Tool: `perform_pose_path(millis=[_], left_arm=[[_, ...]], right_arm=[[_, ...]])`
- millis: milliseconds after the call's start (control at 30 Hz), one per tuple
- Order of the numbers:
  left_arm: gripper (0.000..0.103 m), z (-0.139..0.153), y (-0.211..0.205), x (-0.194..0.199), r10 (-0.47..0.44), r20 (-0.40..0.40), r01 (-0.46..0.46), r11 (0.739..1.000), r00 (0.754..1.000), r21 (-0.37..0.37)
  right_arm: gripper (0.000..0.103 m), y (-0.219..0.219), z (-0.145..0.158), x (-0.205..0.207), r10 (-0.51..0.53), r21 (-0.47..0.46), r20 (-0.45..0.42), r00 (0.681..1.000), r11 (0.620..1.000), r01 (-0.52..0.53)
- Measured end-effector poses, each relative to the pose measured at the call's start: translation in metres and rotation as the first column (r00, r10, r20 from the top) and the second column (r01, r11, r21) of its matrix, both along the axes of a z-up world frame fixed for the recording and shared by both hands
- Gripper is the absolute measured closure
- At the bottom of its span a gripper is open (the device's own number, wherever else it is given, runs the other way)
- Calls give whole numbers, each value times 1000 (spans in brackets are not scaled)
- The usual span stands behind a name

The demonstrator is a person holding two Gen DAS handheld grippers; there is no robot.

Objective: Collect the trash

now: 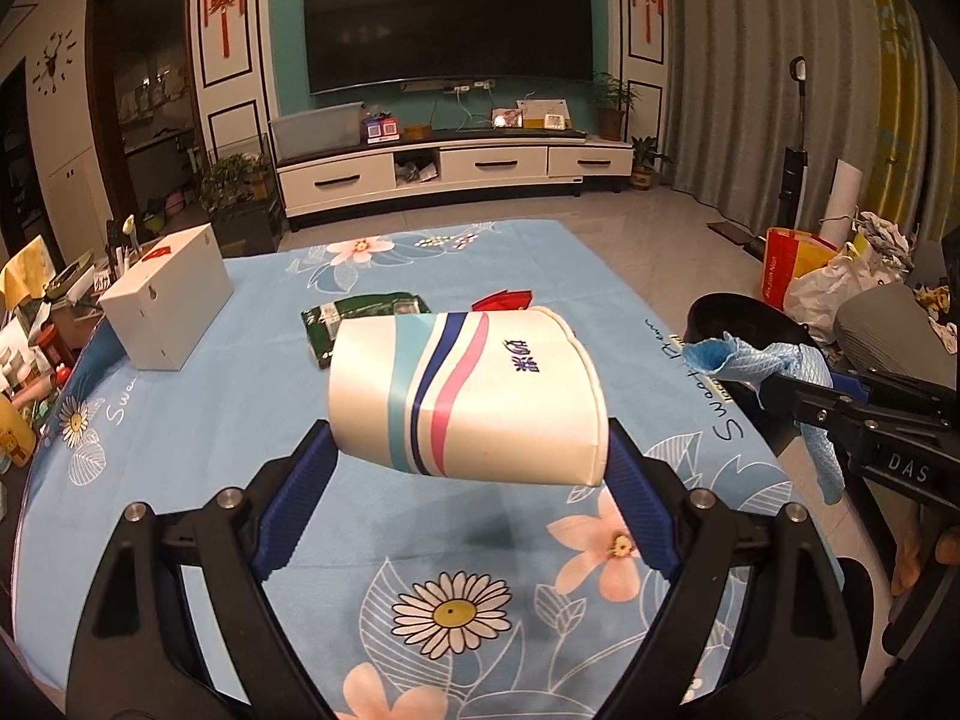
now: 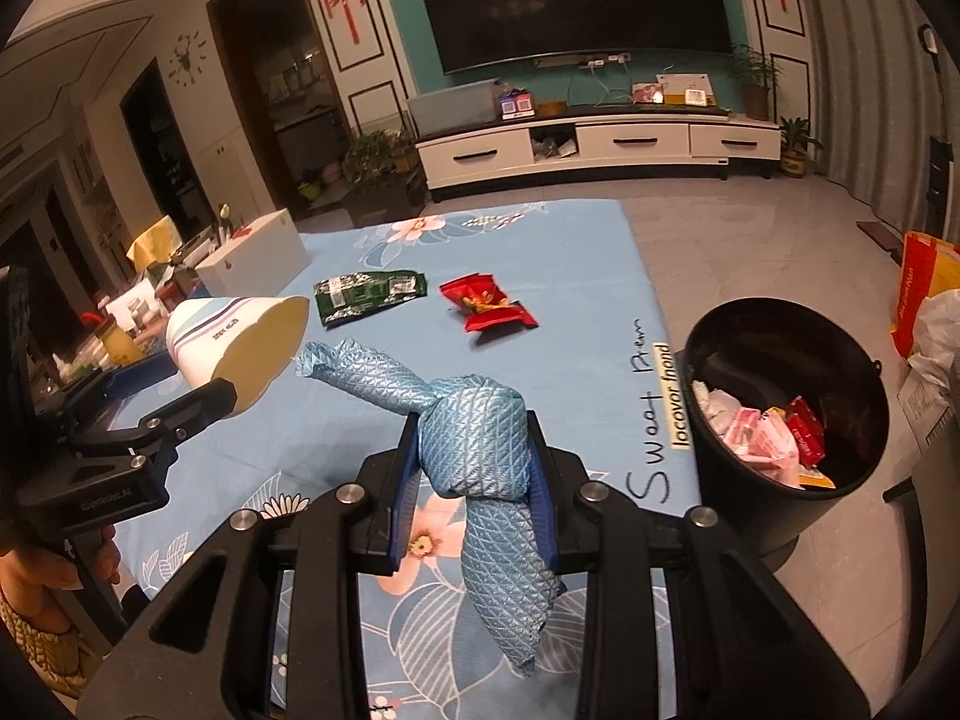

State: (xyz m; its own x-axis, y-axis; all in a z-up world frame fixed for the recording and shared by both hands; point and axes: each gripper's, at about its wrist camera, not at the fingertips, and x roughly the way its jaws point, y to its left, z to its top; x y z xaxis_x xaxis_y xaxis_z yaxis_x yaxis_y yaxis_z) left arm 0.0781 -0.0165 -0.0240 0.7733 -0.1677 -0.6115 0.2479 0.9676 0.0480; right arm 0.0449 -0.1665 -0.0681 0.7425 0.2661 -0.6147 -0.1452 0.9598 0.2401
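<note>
My left gripper (image 1: 468,450) is shut on a squashed white paper cup (image 1: 462,396) with teal, blue and pink stripes, held above the blue floral tablecloth (image 1: 240,396); the cup also shows in the right wrist view (image 2: 240,342). My right gripper (image 2: 474,468) is shut on a knotted light-blue cloth (image 2: 474,444), also seen at the right of the left wrist view (image 1: 756,360). A green wrapper (image 2: 369,294) and a red wrapper (image 2: 486,303) lie on the table. A black trash bin (image 2: 786,408) with several wrappers inside stands right of the table.
A white box (image 1: 168,300) stands at the table's far left (image 2: 258,261). Cluttered items crowd the left edge (image 1: 30,372). Bags (image 1: 822,276) sit on the floor to the right. A TV cabinet (image 1: 456,168) stands at the far wall.
</note>
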Motion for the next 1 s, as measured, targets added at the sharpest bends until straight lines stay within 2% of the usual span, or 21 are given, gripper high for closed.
perform_pose_path(millis=[533, 1000], left_arm=[[16, 8, -43, 5, -84, 14, 84, 995, 996, 48], [16, 4, -85, 21, -151, 2, 151, 985, 988, 82]], right_arm=[[70, -48, 4, -13, -93, 44, 31, 995, 995, 91], [70, -93, -8, -13, -184, 95, 21, 983, 979, 181]])
